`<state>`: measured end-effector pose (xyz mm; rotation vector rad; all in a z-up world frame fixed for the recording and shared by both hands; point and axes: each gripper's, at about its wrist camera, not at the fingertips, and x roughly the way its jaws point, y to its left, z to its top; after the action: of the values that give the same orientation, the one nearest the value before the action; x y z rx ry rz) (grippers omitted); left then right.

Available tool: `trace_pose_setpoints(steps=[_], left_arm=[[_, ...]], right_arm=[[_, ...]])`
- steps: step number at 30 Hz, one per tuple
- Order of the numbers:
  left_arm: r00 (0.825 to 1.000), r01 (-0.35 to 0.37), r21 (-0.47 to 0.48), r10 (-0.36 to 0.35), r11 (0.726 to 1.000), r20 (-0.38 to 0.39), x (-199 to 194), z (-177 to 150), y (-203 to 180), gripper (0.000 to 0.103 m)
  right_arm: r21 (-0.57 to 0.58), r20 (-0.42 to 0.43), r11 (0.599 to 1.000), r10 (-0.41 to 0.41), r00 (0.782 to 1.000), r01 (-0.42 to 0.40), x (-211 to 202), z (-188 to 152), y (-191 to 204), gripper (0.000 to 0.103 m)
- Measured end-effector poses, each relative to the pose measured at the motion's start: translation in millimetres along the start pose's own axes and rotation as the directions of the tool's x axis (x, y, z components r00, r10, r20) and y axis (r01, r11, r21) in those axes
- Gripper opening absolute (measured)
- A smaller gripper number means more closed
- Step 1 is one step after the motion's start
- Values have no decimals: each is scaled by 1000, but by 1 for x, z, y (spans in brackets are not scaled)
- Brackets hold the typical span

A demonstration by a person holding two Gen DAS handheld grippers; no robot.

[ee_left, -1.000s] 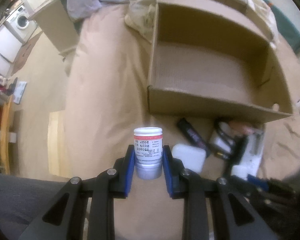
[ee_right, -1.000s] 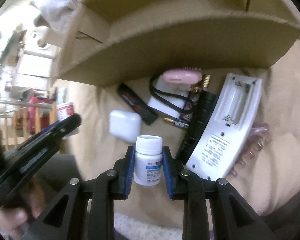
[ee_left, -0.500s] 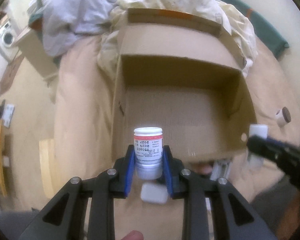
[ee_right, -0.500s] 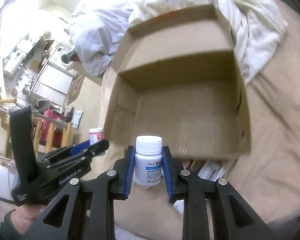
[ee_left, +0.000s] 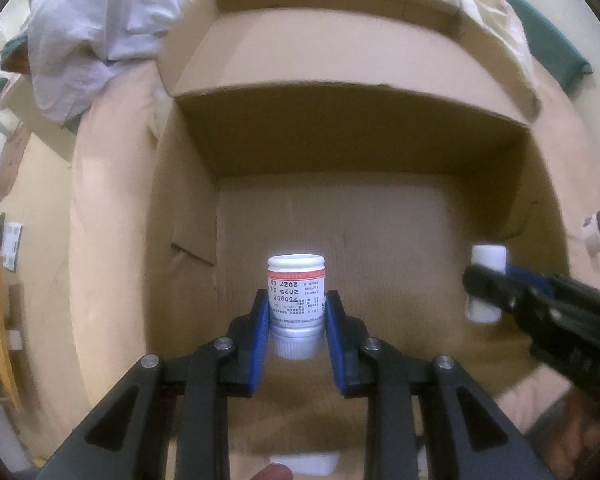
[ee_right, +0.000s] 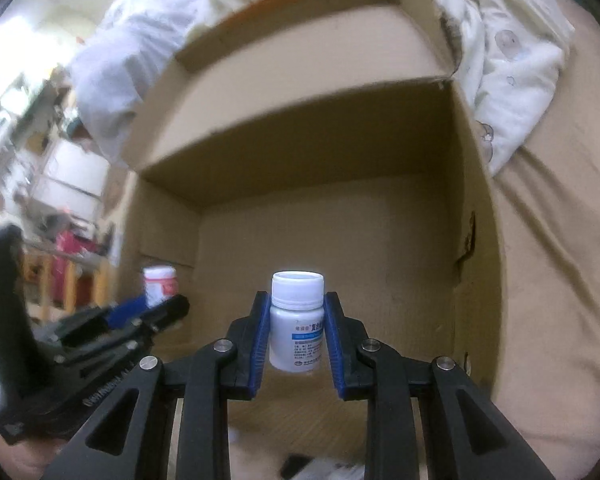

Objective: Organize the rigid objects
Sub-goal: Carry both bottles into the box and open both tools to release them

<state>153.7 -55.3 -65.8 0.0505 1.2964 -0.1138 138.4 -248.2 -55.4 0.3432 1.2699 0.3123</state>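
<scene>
2 grippers each carry 1 bottle above the open box. The left gripper has its blue jaws clamped on the red-banded bottle, which is held upside down, its ribbed white cap toward the camera and its printed date inverted. The right gripper has its jaws clamped on the blue-labelled bottle, cap pointing away from the camera.

In the left view the right gripper enters from 3 o'clock with its bottle over the box's right side. In the right view the left gripper sits at 9 o'clock with its bottle over the box's left side.

The box rests on a tan bed, flaps raised at 12 o'clock. White bedding is bunched beyond it. A white case lies on the bed at 6 o'clock, just outside the box's near wall.
</scene>
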Motion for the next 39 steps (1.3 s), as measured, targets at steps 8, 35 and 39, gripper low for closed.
trace_pose_setpoints(steps=[8, 35, 39], left_arm=[[999, -20, -7, 20, 1000, -27, 18, -3, 1, 24], [1000, -13, 27, 13, 1000, -7, 15, -6, -1, 43], [999, 38, 60, -39, 998, 23, 5, -7, -12, 80]], right_arm=[[-32, -67, 999, -36, 997, 34, 24, -10, 3, 28], [-32, 67, 999, -11, 998, 14, 4, 4, 7, 75], [-35, 134, 999, 12, 991, -7, -11, 6, 9, 84]])
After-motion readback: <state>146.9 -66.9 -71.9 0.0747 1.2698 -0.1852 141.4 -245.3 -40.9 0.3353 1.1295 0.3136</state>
